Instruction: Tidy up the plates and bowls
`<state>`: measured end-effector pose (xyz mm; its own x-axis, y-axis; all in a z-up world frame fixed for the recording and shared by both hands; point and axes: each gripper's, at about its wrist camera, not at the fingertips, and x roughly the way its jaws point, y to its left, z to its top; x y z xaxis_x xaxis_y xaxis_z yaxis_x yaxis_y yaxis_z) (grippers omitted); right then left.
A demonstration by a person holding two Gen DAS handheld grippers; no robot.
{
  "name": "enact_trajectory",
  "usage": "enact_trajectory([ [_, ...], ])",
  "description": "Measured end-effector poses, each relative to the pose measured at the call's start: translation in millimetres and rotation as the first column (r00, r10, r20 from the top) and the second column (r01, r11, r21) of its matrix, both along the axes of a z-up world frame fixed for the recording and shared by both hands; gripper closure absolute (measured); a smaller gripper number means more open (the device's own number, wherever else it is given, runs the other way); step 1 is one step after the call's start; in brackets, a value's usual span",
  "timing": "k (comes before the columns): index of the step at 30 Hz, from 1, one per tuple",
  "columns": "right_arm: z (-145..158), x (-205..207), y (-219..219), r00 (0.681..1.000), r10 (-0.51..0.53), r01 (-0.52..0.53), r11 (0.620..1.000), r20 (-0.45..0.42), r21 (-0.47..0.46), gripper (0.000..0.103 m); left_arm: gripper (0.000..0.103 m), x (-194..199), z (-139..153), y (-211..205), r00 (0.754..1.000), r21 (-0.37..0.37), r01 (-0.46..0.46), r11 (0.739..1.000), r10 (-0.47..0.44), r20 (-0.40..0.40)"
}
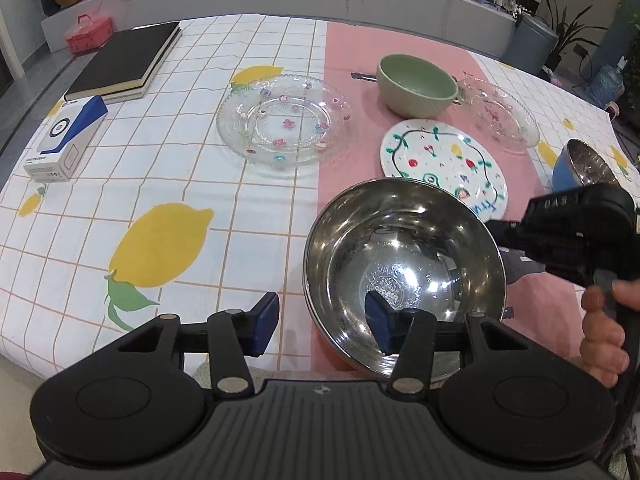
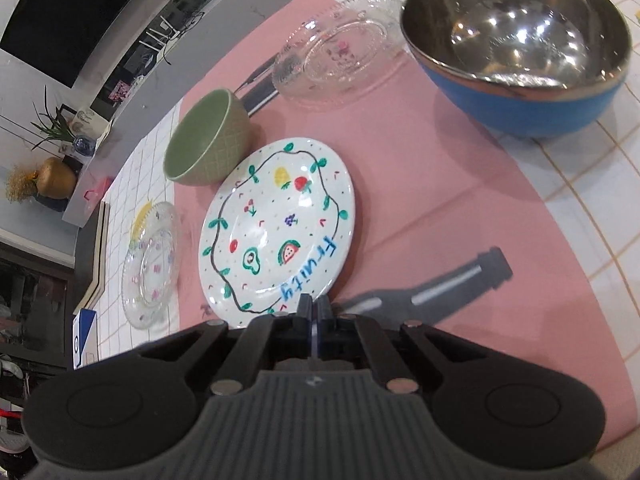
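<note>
My left gripper [image 1: 324, 326] is open over the near left rim of a steel bowl [image 1: 404, 264]; its right finger is inside the bowl, its left finger outside. My right gripper [image 2: 314, 308] is shut and empty at the near edge of the white fruit-painted plate [image 2: 276, 228], which also shows in the left wrist view [image 1: 440, 160]. A green bowl [image 1: 416, 84] [image 2: 208, 144] stands behind the plate. A large flowered glass plate [image 1: 286, 120] [image 2: 152, 264] lies left. A small glass plate [image 1: 504, 116] [image 2: 340, 52] lies far right. A blue steel-lined bowl [image 2: 520, 48] [image 1: 580, 168] stands right.
A black notebook [image 1: 128, 60] and a white and blue box [image 1: 66, 140] lie at the table's far left. A red case [image 1: 88, 32] sits on the grey ledge behind. The pink runner [image 2: 440, 184] covers the lemon-print cloth [image 1: 160, 220]. A dark utensil [image 2: 256, 92] lies behind the green bowl.
</note>
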<state>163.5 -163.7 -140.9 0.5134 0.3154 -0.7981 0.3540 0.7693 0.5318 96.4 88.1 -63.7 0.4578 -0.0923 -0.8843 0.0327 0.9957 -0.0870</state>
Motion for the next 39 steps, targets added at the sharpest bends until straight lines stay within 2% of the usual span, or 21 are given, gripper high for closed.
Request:
enact_trajectory([
  [5,0.3,8.5,3.5,0.999,0.006,-0.004,0.999,0.034,-0.05,0.102,0.045,1.6,-2.6,-2.9,1.0,-0.002,0.015,1.0,-0.015,-0.016],
  [7,0.6,9.9,4.7,0.999,0.017,-0.015,0.997,0.04,-0.071,0.101,0.061,4.3,-7.2,-6.3,0.998,0.005,0.034,0.999,-0.034,-0.046],
  [8,1.4,9.6,4.8,0.999,0.021,-0.018,0.997,0.04,-0.075,0.101,0.074,5.5,-10.4,-8.6,0.997,0.018,0.041,0.999,-0.04,-0.065],
  [11,7.0,4.4,1.2,1.0,0.016,-0.014,0.994,0.02,-0.109,0.101,0.08,6.0,-15.3,-12.3,0.996,0.039,0.043,0.998,-0.04,-0.077],
  [14,20.1,-6.9,-9.1,0.998,0.0,0.007,0.993,0.062,-0.117,0.101,0.083,8.1,-15.5,-11.5,0.996,0.035,0.02,0.999,-0.017,-0.082],
  [18,39.7,-15.7,-15.9,0.992,-0.002,0.023,0.986,0.124,-0.168,0.101,0.092,16.0,-16.1,-6.4,0.996,-0.003,-0.045,0.999,0.045,-0.077],
  [23,64.0,-21.6,-25.9,0.985,0.018,0.012,0.985,0.171,-0.171,0.101,0.094,19.4,-17.0,-2.9,0.993,-0.048,-0.098,0.994,0.095,-0.072],
  [25,78.5,-22.5,-26.3,0.982,0.051,-0.007,0.973,0.183,-0.231,0.101,0.089,16.6,-14.1,-3.6,0.994,-0.045,-0.104,0.994,0.102,-0.051],
  [27,93.3,-24.9,-27.7,0.977,0.076,-0.017,0.958,0.197,-0.286,0.101,0.07,11.6,-7.4,-5.4,0.994,-0.022,-0.11,0.994,0.11,-0.006],
  [28,99.5,-26.3,-28.3,0.975,0.09,-0.023,0.95,0.203,-0.31,0.1,0.064,10.1,-3.9,-6.2,0.994,-0.018,-0.109,0.994,0.11,0.012],
  [30,110.2,-30.9,-29.4,0.972,0.109,-0.03,0.937,0.208,-0.349,0.098,0.045,6.4,4.1,-7.8,0.993,-0.034,-0.109,0.993,0.111,0.049],
  [34,126.9,-35.8,-37.6,0.969,0.111,-0.033,0.942,0.22,-0.333,0.098,0.029,-3.5,23.9,-11.0,0.983,-0.059,-0.136,0.989,0.142,0.119],
  [36,135.5,-35.9,-44.6,0.968,0.102,-0.024,0.947,0.229,-0.321,0.094,0.021,-8.1,36.4,-14.7,0.974,-0.062,-0.152,0.986,0.16,0.158],
  [37,140.0,-36.5,-48.7,0.968,0.096,-0.017,0.948,0.234,-0.318,0.086,0.021,-9.5,43.1,-18.1,0.972,-0.055,-0.145,0.988,0.153,0.178],
  [38,144.0,-37.0,-53.1,0.967,0.087,-0.009,0.95,0.24,-0.311,0.068,0.02,-11.3,49.3,-22.3,0.969,-0.041,-0.133,0.99,0.138,0.205],
  [39,147.7,-38.1,-58.6,0.967,0.076,0.001,0.954,0.245,-0.3,0.06,0.019,-13.2,56.3,-28.4,0.964,-0.016,-0.123,0.992,0.123,0.237],
])
